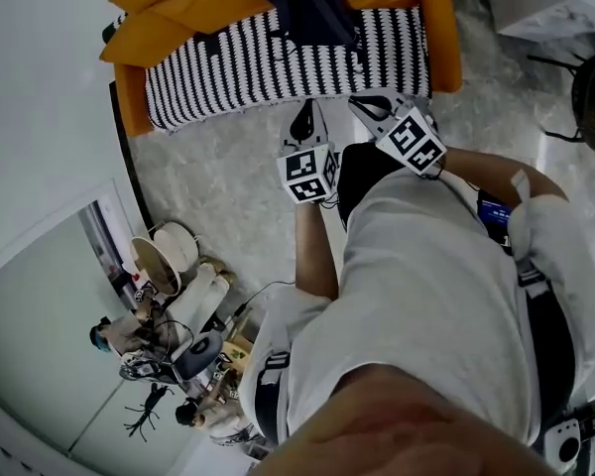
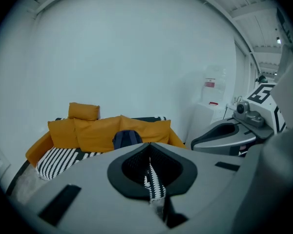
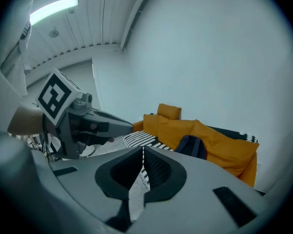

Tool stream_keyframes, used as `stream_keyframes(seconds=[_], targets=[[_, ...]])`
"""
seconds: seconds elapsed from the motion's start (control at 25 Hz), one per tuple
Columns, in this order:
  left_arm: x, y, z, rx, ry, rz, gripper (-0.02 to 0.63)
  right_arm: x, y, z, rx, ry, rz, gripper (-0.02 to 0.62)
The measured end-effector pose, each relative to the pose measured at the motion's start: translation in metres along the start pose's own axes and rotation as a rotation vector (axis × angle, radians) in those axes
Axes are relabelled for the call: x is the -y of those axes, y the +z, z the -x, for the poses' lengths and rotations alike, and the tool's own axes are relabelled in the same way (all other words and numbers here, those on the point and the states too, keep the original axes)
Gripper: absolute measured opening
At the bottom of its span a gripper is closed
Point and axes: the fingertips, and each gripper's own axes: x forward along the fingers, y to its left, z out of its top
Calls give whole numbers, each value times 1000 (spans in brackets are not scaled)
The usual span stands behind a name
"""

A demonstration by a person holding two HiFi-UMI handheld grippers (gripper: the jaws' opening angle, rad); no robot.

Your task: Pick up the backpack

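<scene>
the orange sofa (image 1: 441,38) stands against the wall, its seat covered by a black-and-white striped throw (image 1: 278,67) and its back lined with orange cushions (image 2: 107,133). the dark blue backpack (image 1: 312,8) sits upright on the seat, near the middle, leaning back on those cushions. in both gripper views it shows just above the jaws, well apart from them.

the person stands on the marble floor (image 1: 218,177) in front of the sofa, with both tools held out toward it. the left hand-held gripper (image 1: 304,122) has its jaws together and nothing between them, and the right hand-held gripper (image 1: 377,107) is the same, closed and empty.

to my eye this is the approach: nothing has been reached or touched yet. the next move calls for closing the gap to the sofa, spreading the jaws of at least one tool and bringing it down on the top of the bag. i can't make out a handle or strap from here, so the spot to grab needs finding up close.
</scene>
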Motion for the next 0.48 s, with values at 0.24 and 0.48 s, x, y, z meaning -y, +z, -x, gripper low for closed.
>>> stream_keyframes(seconds=[0.24, 0.48], targets=[[-26, 7, -23, -26, -47, -12, 12, 12, 12, -20, 7, -62, -48, 40], [-63, 3, -47, -46, -146, -92, 12, 30, 10, -73, -23, -175, -126, 40]])
